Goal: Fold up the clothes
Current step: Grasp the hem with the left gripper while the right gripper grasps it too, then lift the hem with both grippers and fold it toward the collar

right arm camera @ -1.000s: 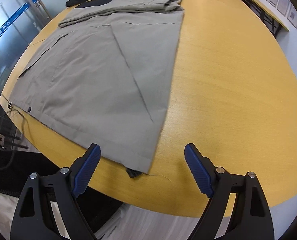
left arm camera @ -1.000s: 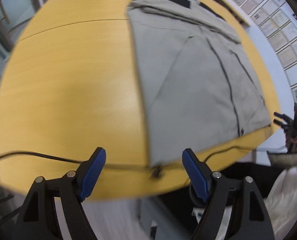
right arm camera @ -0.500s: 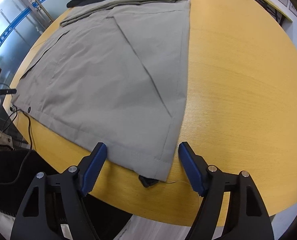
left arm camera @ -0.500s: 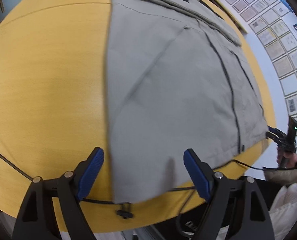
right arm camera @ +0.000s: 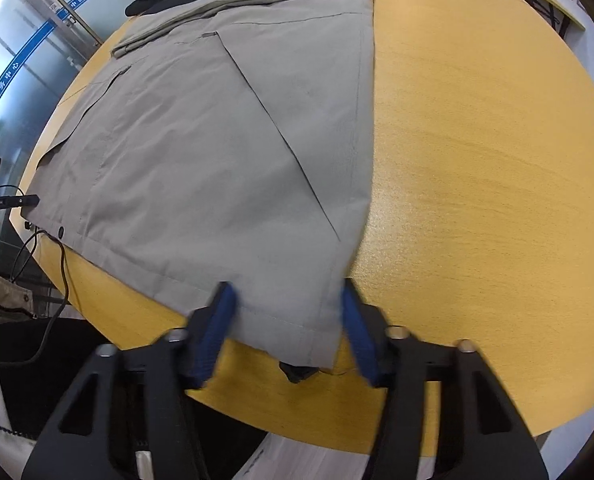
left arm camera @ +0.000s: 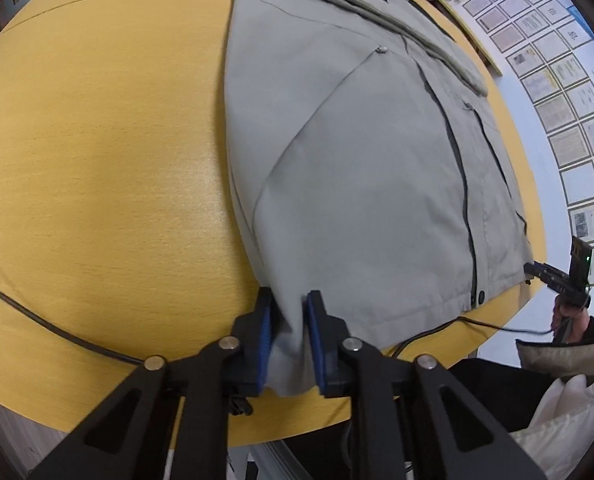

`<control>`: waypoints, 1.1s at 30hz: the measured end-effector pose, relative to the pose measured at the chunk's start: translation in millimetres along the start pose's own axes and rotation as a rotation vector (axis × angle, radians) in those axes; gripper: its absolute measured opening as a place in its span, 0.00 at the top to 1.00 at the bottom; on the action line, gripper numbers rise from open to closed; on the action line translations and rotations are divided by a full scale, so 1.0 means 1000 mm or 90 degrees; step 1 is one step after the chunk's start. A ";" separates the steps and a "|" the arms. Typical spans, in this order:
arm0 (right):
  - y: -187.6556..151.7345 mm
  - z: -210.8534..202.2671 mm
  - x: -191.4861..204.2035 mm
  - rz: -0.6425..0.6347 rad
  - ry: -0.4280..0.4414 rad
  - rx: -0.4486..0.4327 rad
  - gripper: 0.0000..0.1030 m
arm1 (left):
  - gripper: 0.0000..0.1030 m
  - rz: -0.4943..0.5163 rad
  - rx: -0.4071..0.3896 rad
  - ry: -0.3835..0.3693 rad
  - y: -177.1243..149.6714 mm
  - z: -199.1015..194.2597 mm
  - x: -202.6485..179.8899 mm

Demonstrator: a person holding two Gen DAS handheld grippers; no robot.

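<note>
- Jacket [left arm camera: 361,184] lies flat on the yellow table [left arm camera: 97,160], filling the centre of both views, hem toward the bottom edge.
- Your left gripper [left arm camera: 289,336] is pinched on the hem corner at lower centre; hold it firm.
- Your right gripper [right arm camera: 285,328] is half open, straddling the other corner: close fully before lifting.
- Raise both corners together, evenly.

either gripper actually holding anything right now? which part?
Left gripper is shut on the jacket, pinching its near hem corner. Right gripper is open, straddling the hem at the opposite corner, holding nothing yet.
</note>
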State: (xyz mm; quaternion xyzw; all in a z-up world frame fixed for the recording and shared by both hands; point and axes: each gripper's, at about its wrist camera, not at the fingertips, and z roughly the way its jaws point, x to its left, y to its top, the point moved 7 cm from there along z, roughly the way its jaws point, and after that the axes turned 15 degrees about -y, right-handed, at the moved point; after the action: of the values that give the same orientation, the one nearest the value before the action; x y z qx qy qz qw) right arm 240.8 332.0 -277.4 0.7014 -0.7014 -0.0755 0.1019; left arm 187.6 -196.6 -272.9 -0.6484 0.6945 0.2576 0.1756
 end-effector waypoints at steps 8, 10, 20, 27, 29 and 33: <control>-0.010 -0.034 0.024 -0.054 0.063 0.013 0.96 | 0.97 -0.064 0.020 -0.001 -0.019 -0.043 0.003; -0.005 -0.051 0.030 -0.056 0.083 -0.008 0.96 | 0.97 -0.062 -0.019 -0.036 -0.012 -0.065 -0.017; 0.146 -0.148 0.057 -0.083 0.152 -0.238 0.97 | 0.98 -0.046 -0.204 -0.187 0.115 -0.121 -0.112; 0.262 -0.199 0.067 -0.088 0.173 -0.370 0.97 | 0.98 -0.093 -0.298 -0.302 0.238 -0.136 -0.135; 0.299 -0.196 0.064 -0.066 0.158 -0.386 0.97 | 0.98 -0.097 -0.321 -0.334 0.278 -0.142 -0.133; 0.359 -0.178 0.046 -0.014 0.109 -0.389 0.97 | 0.97 -0.073 -0.340 -0.351 0.353 -0.147 -0.125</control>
State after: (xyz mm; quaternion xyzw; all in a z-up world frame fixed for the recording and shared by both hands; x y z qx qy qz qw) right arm -62.0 294.8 -14.6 0.6498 -0.6273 -0.2246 0.3657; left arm -136.8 -171.8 -36.2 -0.6153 0.4928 0.5836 0.1950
